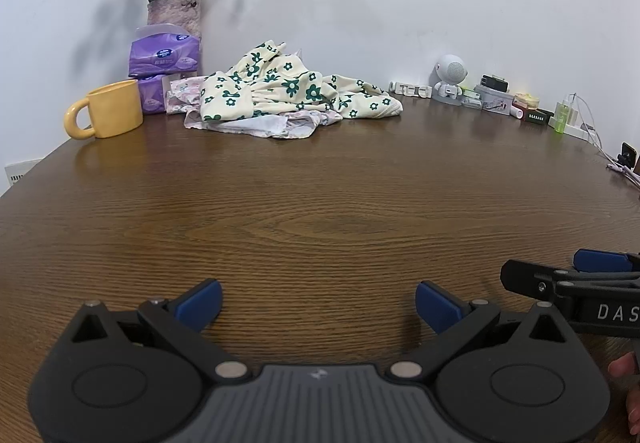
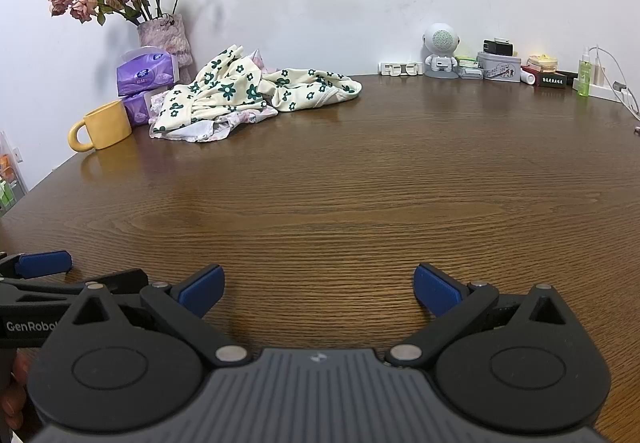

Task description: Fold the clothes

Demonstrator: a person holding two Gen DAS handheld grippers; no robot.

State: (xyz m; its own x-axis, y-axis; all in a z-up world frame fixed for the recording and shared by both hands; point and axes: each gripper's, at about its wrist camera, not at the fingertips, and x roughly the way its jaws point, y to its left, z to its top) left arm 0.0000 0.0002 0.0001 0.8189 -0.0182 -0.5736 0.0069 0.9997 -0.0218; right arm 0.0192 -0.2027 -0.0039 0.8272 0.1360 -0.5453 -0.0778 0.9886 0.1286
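Both claws, left gripper point(image 1: 319, 303) and right gripper point(image 2: 319, 289), gape empty, well short of the crumpled floral clothes point(image 1: 288, 93) beside the yellow mug point(image 1: 108, 115); folding is unstarted, and next comes a reach to the pile

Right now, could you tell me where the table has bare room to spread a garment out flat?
The wooden table is bare across its middle and near side, from the crumpled floral clothes to both open hand-held grippers. The far left corner is crowded: yellow mug, purple tissue packs, flower vase. The far right edge holds a robot-shaped speaker, tins and a green bottle.
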